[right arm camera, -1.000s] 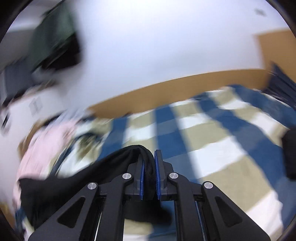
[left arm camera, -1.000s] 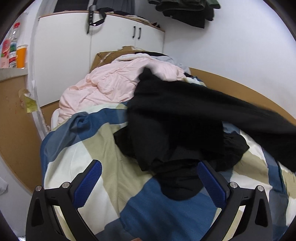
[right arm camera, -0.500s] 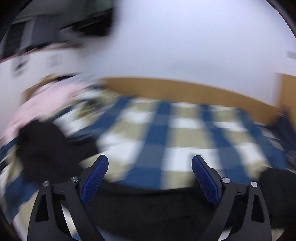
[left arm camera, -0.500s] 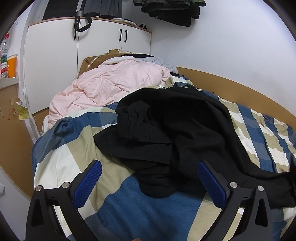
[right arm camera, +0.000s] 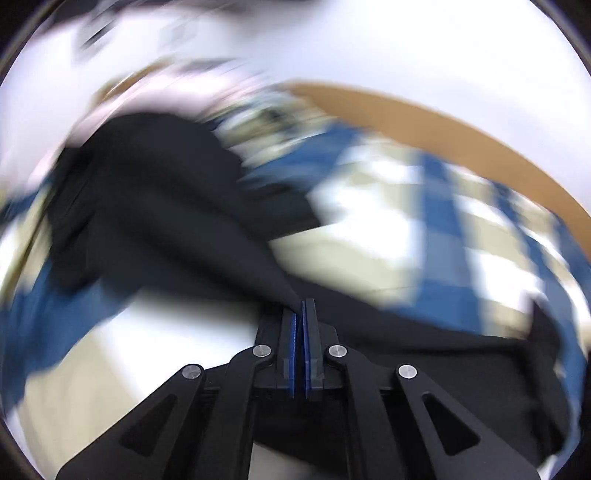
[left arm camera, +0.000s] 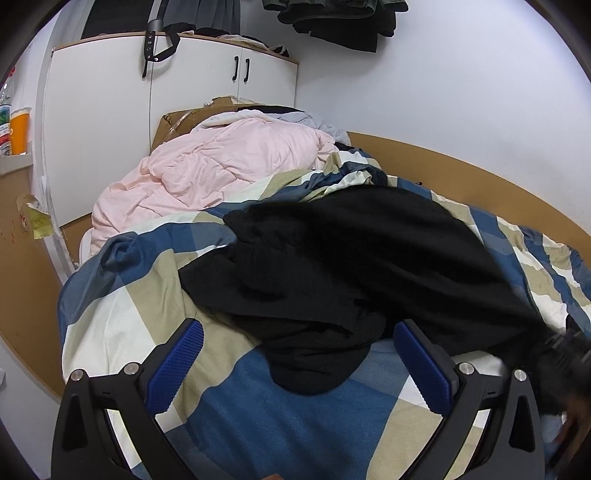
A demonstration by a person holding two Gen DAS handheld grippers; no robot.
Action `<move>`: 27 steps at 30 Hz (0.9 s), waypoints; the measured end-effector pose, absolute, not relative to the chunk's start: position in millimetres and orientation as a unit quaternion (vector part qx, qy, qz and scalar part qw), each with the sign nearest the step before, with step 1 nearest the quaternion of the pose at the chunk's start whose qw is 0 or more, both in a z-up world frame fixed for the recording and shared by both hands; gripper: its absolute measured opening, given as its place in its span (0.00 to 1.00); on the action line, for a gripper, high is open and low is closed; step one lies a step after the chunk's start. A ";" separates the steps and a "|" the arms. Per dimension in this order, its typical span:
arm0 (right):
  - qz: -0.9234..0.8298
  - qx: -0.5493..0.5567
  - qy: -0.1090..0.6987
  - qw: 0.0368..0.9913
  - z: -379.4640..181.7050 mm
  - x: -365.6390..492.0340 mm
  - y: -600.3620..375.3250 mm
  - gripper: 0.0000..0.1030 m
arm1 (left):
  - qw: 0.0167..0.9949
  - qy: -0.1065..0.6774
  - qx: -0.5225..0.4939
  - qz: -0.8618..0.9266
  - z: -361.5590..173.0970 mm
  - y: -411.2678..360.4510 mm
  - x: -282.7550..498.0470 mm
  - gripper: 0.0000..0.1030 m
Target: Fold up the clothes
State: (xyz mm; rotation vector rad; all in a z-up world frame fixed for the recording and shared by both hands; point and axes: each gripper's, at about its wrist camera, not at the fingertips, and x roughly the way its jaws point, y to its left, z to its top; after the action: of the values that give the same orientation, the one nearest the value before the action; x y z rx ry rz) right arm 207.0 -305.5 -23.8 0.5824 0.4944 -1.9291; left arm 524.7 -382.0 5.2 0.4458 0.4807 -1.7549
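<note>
- Black garment point(left arm camera: 369, 266) lies in a crumpled heap on the bed, across the checked blue, white and tan duvet point(left arm camera: 155, 321); no neat fold visible anywhere in it
- One long part of it trails off toward the right edge of the left view; the bulk sits bunched near the middle, with a rounded lobe hanging toward the camera
- Left tool point(left arm camera: 295, 365): blue pads wide apart, nothing between them, poised just short of the near edge of the heap
- Right tool point(right arm camera: 300, 325): pads pressed together, a pinch of black cloth drawn taut into the tips, so it looks clamped on the garment's edge; view is badly smeared, so which part of the garment it has I cannot tell
- Pink quilt point(left arm camera: 221, 173) is piled at the far end of the bed, apart from the job
- More dark clothes hang on the wall point(left arm camera: 332, 14) above; not in play
- Judgement: early stage. Garment not yet spread flat; still to do are laying it out, smoothing it, then the folds proper
- Likely need: left tool takes a second edge so the cloth can be stretched between both
</note>
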 end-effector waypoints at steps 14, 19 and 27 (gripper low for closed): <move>-0.874 0.190 0.167 0.415 53.3 103.6 -144.5 0.99 | 0.535 0.219 0.219 -0.786 0.6 -364.6 489.9 1.00; -0.756 0.183 0.320 0.541 31.6 166.2 -244.2 0.99 | 0.527 0.233 0.243 -0.780 -10.5 -365.1 469.4 1.00; -0.690 0.160 0.457 0.539 -33.9 206.8 -372.1 0.99 | 0.517 0.214 0.237 -0.794 -2.6 -356.2 456.8 1.00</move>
State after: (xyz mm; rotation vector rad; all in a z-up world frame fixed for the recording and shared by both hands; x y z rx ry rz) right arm 206.8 -372.1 -33.9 0.3812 1.0860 -1.6404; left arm 456.8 -356.2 -2.6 0.5692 0.5145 -1.9055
